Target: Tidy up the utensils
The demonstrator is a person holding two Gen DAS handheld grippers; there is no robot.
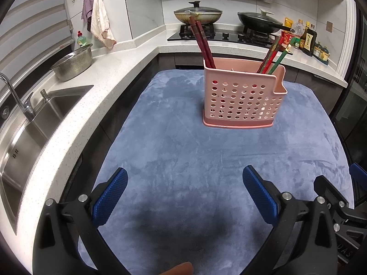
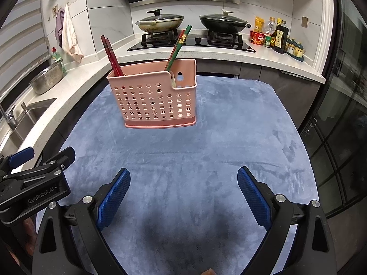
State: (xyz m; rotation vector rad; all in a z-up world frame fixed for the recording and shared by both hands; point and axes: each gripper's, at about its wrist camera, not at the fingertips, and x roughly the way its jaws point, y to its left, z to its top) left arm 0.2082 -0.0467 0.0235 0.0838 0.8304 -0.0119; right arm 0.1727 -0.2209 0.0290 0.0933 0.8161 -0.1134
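A pink perforated utensil holder (image 1: 243,96) (image 2: 156,98) stands upright on the blue-grey cloth (image 1: 195,155) (image 2: 195,149). Dark red chopsticks (image 1: 203,43) (image 2: 111,55) lean out of its left end. Red and green chopsticks (image 1: 276,55) (image 2: 177,48) lean out of its right end. My left gripper (image 1: 184,178) hangs open over the near cloth, nothing between its blue pads. My right gripper (image 2: 183,178) is open too, well short of the holder and empty. Each gripper shows at the edge of the other's view.
A white counter wraps the left and far sides, with a steel sink (image 1: 34,123), tap and colander (image 1: 73,63). Two lidded woks (image 2: 160,23) (image 2: 223,21) sit on the hob. Sauce bottles (image 2: 278,36) stand at far right. A glass door (image 2: 339,137) is on the right.
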